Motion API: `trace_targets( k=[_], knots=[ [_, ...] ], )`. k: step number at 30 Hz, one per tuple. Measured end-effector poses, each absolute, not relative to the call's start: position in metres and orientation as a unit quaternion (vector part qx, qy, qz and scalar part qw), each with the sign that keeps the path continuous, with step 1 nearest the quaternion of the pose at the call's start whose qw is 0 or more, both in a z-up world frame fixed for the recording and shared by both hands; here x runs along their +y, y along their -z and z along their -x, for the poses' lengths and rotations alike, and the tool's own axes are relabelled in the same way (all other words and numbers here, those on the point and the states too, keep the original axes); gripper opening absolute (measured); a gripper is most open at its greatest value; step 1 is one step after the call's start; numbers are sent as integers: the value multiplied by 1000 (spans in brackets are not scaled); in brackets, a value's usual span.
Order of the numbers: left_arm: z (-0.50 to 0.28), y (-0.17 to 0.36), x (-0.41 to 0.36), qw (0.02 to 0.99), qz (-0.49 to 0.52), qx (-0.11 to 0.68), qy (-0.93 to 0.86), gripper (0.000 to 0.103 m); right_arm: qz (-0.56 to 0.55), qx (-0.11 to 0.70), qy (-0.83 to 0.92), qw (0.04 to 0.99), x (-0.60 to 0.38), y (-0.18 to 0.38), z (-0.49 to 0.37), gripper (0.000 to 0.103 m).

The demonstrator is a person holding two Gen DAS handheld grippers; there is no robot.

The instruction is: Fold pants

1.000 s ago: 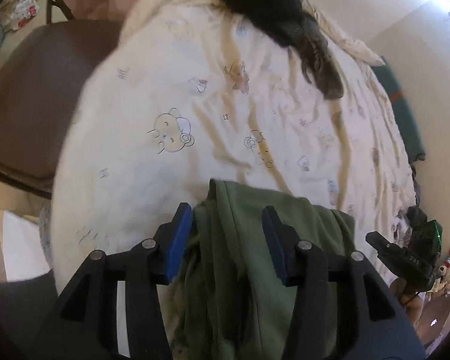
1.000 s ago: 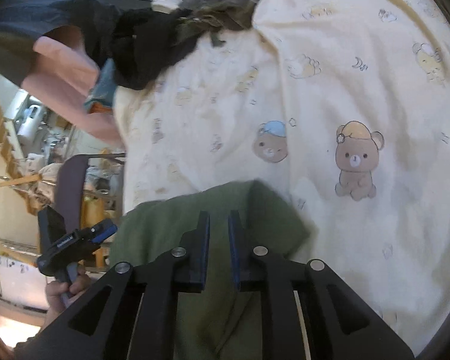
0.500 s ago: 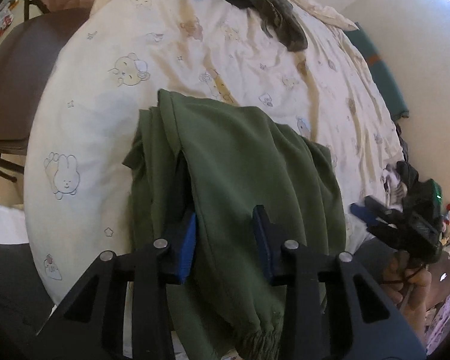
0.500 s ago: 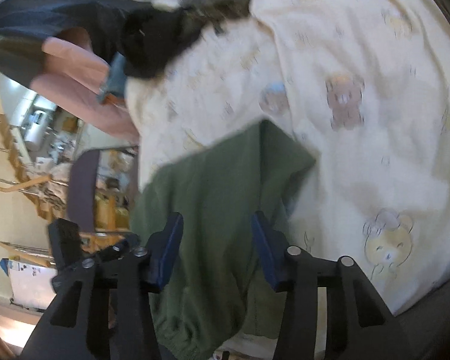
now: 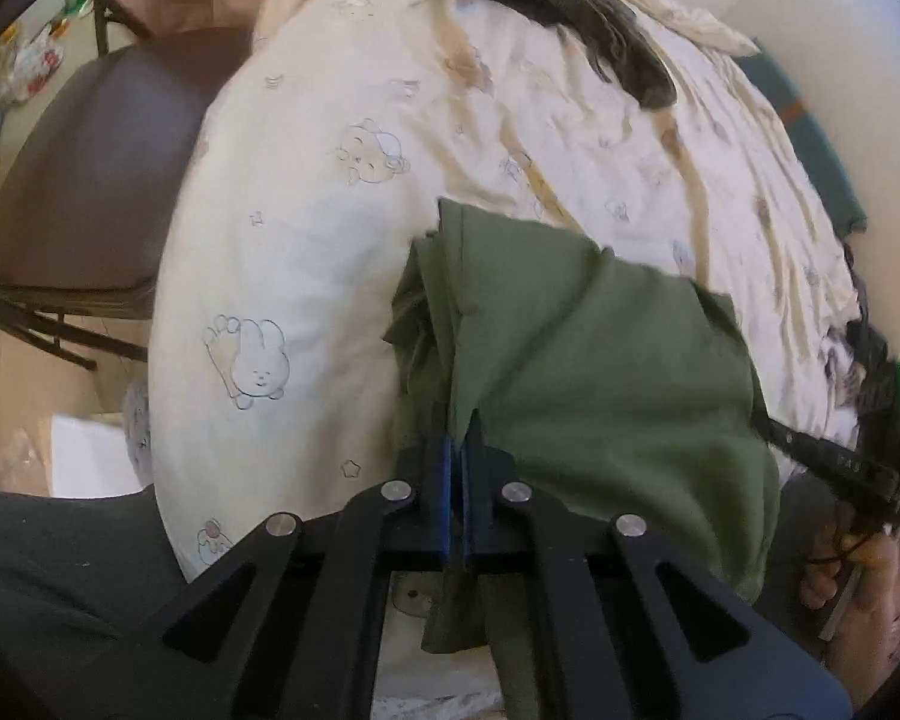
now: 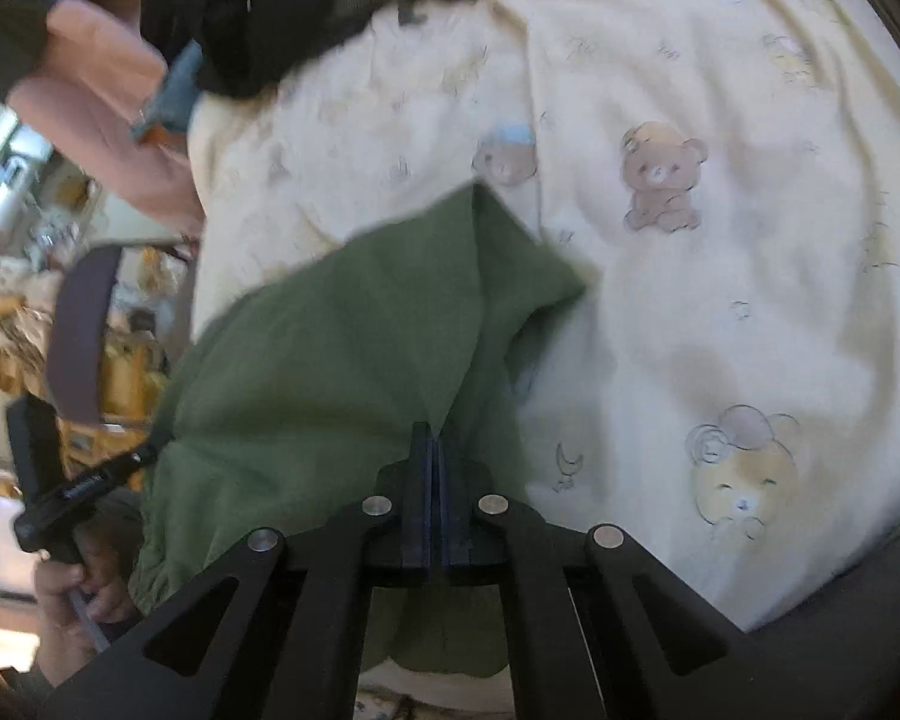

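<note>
Olive green pants [image 5: 582,360] lie folded on a cream bedsheet with cartoon bears, near the bed's front edge. My left gripper [image 5: 459,450] is shut on the pants' near left edge, with cloth pinched between its blue pads. The same pants [image 6: 354,348] fill the lower left of the right wrist view. My right gripper [image 6: 435,444] is shut on their near edge. Each gripper shows at the edge of the other's view, held in a hand.
A pile of dark clothes [image 5: 546,6] lies at the far end of the bed; it also shows in the right wrist view [image 6: 258,30]. A brown chair [image 5: 84,168] stands left of the bed. A pink garment [image 6: 96,114] hangs nearby. A teal item [image 5: 810,138] lies by the wall.
Both grippers were open over the pants half a second ago. Both have now closed on the pants' near edge, pinching the cloth.
</note>
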State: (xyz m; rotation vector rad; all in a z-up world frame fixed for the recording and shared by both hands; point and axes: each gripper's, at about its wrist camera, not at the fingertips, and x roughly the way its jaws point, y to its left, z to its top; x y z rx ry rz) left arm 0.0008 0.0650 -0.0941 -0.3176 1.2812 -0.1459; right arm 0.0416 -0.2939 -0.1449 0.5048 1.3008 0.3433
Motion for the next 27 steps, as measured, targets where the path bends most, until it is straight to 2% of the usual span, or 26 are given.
trace_targets(
  k=[1, 2, 4, 5, 6, 8, 14, 16, 17, 18, 20, 24, 27],
  knots=[
    [1, 91, 60, 787, 145, 594, 76, 2, -227, 595, -149, 756, -293, 144, -42, 1],
    [4, 87, 56, 786, 148, 594, 86, 3, -230, 596, -143, 756, -294, 141, -42, 7],
    [10, 84, 51, 773, 151, 607, 102, 18, -256, 587, -147, 754, -306, 132, -36, 13],
    [14, 83, 52, 765, 155, 617, 102, 42, -262, 586, -151, 751, -309, 130, -33, 25],
    [18, 81, 53, 762, 162, 618, 101, 53, -275, 590, -160, 742, -314, 126, -27, 46],
    [28, 77, 54, 760, 176, 618, 98, 53, -304, 592, -173, 726, -320, 119, -14, 67],
    [46, 92, 27, 731, 201, 641, 122, 50, -337, 616, -195, 684, -303, 123, 20, 64],
    [47, 97, 15, 738, 198, 631, 133, 41, -336, 632, -190, 672, -290, 139, 26, 50],
    [47, 98, 11, 743, 192, 627, 136, 20, -341, 633, -190, 668, -283, 146, 27, 27],
    [46, 99, 7, 750, 175, 624, 133, 6, -335, 629, -192, 674, -279, 146, 26, 17],
    [48, 99, 11, 745, 181, 628, 133, 5, -305, 617, -192, 699, -273, 138, 24, 0],
    [62, 84, 38, 744, 178, 631, 128, 4, -265, 600, -184, 732, -291, 107, 34, 0],
    [60, 101, 31, 718, 156, 667, 126, 6, -244, 651, -165, 700, -288, 130, 30, 0]
  ],
)
